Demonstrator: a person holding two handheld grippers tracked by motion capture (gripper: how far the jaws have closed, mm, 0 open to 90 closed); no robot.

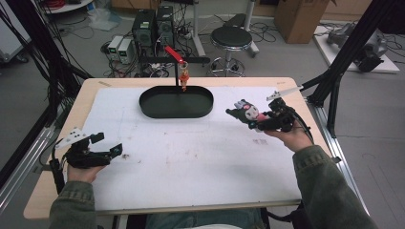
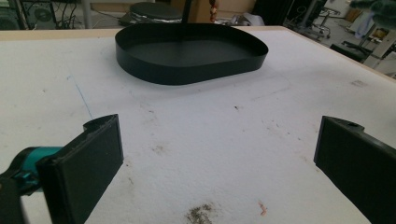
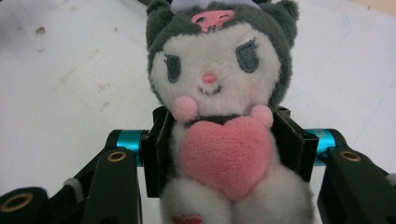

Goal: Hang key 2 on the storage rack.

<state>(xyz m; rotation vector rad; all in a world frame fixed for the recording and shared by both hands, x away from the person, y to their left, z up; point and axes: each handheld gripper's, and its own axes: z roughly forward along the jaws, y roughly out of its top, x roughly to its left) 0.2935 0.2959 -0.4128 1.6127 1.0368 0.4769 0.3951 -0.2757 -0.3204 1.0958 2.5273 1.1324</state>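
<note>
The right gripper (image 1: 248, 117) is clamped on a plush toy (image 1: 247, 111) — in the right gripper view its two black jaws press against the toy's sides just behind a pink heart (image 3: 225, 156) that the toy (image 3: 219, 93) hugs to its chest. The toy has a white face, a dark grey hood with ears and a pink mark on the forehead. In the high view it is held off the white mat (image 1: 191, 157), at the right side of the table, with its head pointing toward the black oval tray (image 1: 176, 102) at the far middle. A small stand (image 1: 175, 67) with a red arm rises behind the tray, and a little orange figure (image 1: 184, 80) hangs from it. The left gripper (image 1: 111, 151) rests low at the near left, jaws spread wide with nothing between them — bare, stained mat (image 2: 196, 154) shows in the gap, well short of the tray (image 2: 187, 70).
</note>
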